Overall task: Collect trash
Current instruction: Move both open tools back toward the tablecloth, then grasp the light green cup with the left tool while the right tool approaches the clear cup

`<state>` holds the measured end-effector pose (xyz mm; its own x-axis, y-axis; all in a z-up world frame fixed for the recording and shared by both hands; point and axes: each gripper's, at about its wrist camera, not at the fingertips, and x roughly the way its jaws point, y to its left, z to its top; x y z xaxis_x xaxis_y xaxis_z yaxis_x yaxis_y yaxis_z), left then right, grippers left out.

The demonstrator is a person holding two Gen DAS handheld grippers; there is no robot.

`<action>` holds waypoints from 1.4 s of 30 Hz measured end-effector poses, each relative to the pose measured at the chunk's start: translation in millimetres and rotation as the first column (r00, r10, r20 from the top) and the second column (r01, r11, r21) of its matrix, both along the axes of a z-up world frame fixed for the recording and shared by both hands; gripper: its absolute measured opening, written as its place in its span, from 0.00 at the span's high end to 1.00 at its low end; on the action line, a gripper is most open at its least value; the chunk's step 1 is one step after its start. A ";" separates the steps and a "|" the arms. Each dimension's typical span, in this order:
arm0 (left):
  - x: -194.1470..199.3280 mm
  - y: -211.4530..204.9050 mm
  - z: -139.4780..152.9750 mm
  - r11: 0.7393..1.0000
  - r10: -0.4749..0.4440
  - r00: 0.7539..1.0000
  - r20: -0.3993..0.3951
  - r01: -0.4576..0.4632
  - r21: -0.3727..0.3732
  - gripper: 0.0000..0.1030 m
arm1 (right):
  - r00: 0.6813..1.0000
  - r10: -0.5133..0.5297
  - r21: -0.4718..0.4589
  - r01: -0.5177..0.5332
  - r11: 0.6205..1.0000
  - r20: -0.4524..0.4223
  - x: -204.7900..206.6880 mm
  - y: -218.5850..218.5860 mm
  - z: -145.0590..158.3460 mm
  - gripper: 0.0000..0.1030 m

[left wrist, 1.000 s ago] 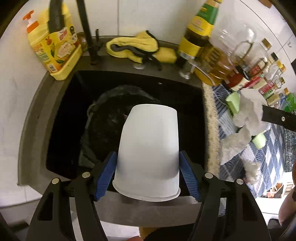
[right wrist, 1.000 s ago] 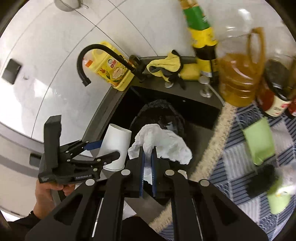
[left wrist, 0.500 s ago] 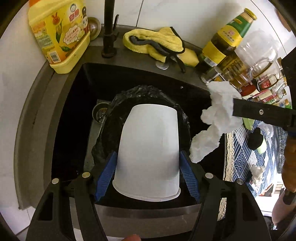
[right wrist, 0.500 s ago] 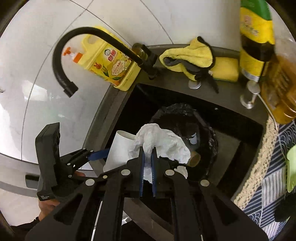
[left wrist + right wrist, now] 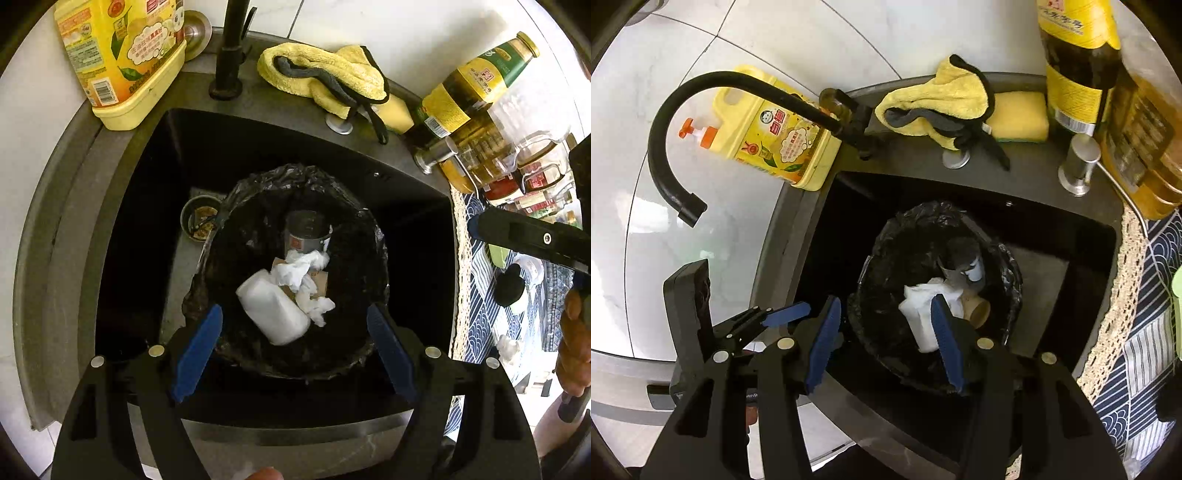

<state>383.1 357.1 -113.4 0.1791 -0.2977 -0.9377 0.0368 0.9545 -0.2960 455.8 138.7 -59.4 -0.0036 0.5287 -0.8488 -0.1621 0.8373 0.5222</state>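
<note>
Lettering is readable in few places: the yellow dish soap jug (image 5: 783, 144) carries a rabbit cartoon and Chinese characters too small to make out, and the green-capped bottle (image 5: 476, 85) has a yellow label with tiny script. Inside the black-lined bin (image 5: 369, 229) in the sink (image 5: 122, 206) lie a white cup (image 5: 273, 306) on its side, crumpled white tissue (image 5: 303, 269) touching it, and a grey can (image 5: 304, 236). Both the left gripper (image 5: 295, 350) and right gripper (image 5: 882, 343) hang over the bin, jaws spread wide and holding nothing.
</note>
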 end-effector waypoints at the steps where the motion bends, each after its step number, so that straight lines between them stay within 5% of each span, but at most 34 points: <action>1: -0.3 -0.8 0.6 1.000 -0.003 1.000 0.001 0.003 0.000 0.24 | 1.000 -0.007 0.000 0.007 1.000 0.002 -1.6 -2.5 1.2 0.50; 23: -32.9 -55.3 26.7 0.997 -0.079 0.996 0.052 0.077 0.030 0.24 | 0.987 -0.139 -0.017 0.141 0.990 0.078 -51.3 -95.4 46.7 0.43; 42: -37.2 -205.2 48.0 0.987 -0.156 0.985 0.079 0.159 -0.027 0.24 | 0.942 -0.312 -0.011 0.315 0.949 0.122 -87.7 -267.9 84.0 0.42</action>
<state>346.0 151.9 -65.4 0.1979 -0.3582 -0.9124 0.2094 0.9248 -0.3176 368.1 -129.2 24.7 0.2589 0.4609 -0.8488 0.0526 0.8708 0.4888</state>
